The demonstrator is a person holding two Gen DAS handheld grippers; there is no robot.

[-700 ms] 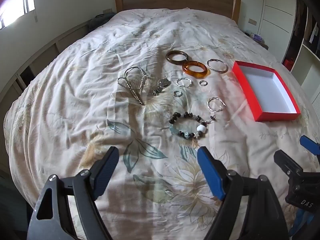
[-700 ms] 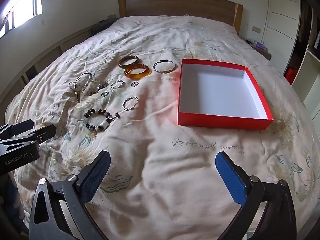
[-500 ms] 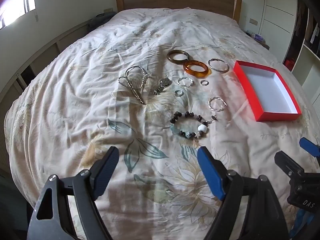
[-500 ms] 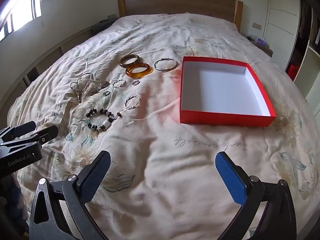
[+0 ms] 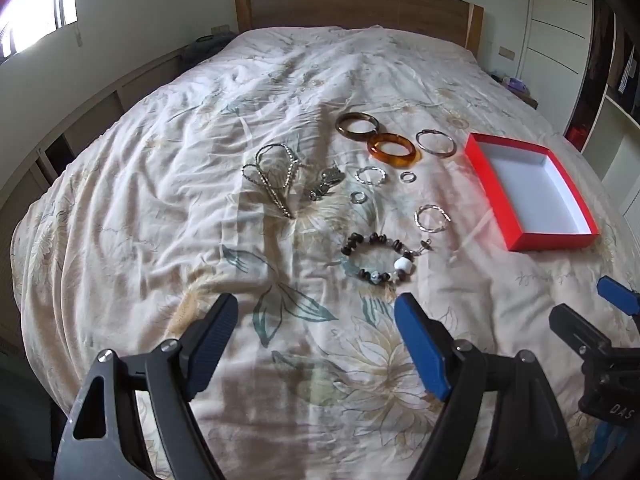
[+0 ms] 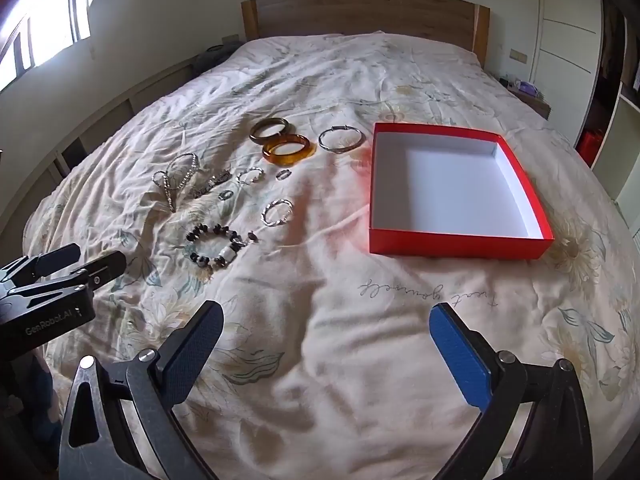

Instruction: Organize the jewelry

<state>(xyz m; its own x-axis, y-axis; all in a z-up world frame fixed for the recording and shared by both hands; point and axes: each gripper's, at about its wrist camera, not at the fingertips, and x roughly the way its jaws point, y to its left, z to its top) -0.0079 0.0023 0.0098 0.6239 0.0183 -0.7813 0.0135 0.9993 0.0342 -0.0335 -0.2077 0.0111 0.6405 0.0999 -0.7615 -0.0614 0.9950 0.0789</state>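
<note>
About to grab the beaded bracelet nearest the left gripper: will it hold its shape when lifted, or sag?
The beaded bracelet will probably sag: separate beads strung in a loose, uneven loop suggest a flexible cord. Its small clasp piece trails off to one side, so it may dangle. It lies on the soft, wrinkled bedspread, so pushing would likely bunch it rather than slide it.

bed (image 6: 320,320): jewelry left, box (image 6: 460,236) right | bangles (image 6: 286,148) behind rings (image 6: 250,176) | bead bracelet (image 6: 216,248) nearest | chain (image 6: 176,180) leftmost

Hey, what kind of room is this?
Most likely a bedroom: a wide bed with a floral cream duvet, a wooden headboard against the wall, and white wardrobe doors alongside.
</note>
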